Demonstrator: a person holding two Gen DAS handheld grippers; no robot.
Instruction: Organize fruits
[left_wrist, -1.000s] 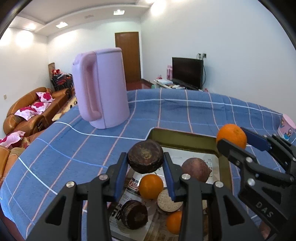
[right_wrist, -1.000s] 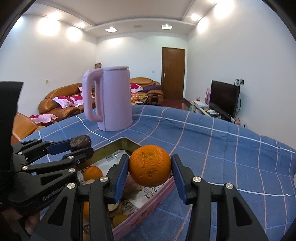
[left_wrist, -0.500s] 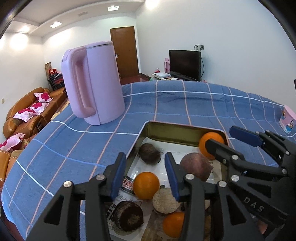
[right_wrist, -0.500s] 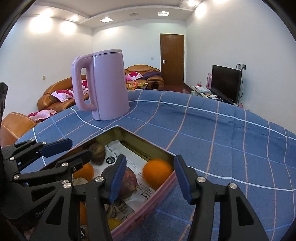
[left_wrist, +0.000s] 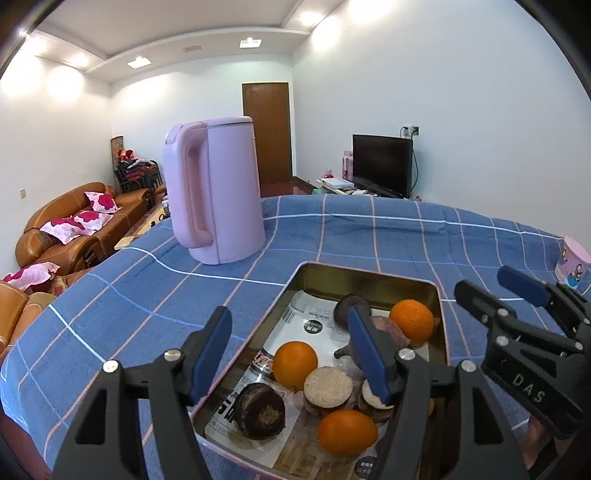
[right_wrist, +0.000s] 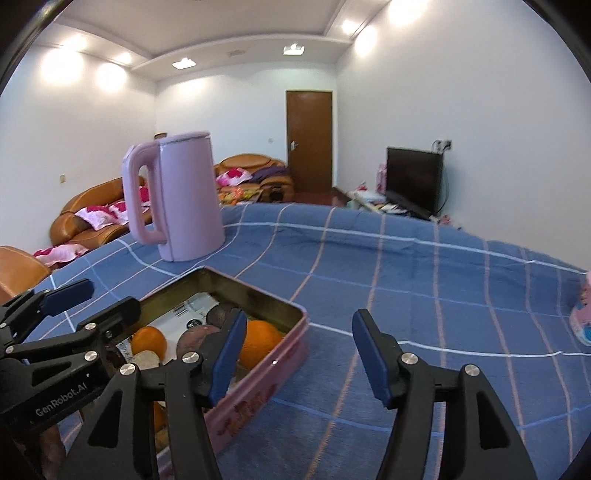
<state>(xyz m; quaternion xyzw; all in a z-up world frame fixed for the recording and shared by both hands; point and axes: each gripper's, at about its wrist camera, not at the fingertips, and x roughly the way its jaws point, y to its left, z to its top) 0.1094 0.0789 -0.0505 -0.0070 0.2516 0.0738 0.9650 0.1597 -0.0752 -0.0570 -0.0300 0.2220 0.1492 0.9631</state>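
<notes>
The tabletop (left_wrist: 369, 236) is covered by a blue checked cloth, on which a lilac kettle (left_wrist: 218, 192) stands upright behind an open tin (left_wrist: 369, 275) lined with newspaper. The fruits are gathered inside the tin: three oranges (left_wrist: 294, 364) and several dark brown fruits (left_wrist: 260, 405), some shown cut side up. One orange (right_wrist: 258, 343) is seen by the tin's far wall, just beside a dark fruit. The left hand-held gripper (left_wrist: 288, 354) is held over the tin's near left corner, its jaws apart and just widened, nothing between them. The right hand-held gripper (right_wrist: 299, 354) is held at the tin's right edge, jaws likewise parted, just widened and empty.
</notes>
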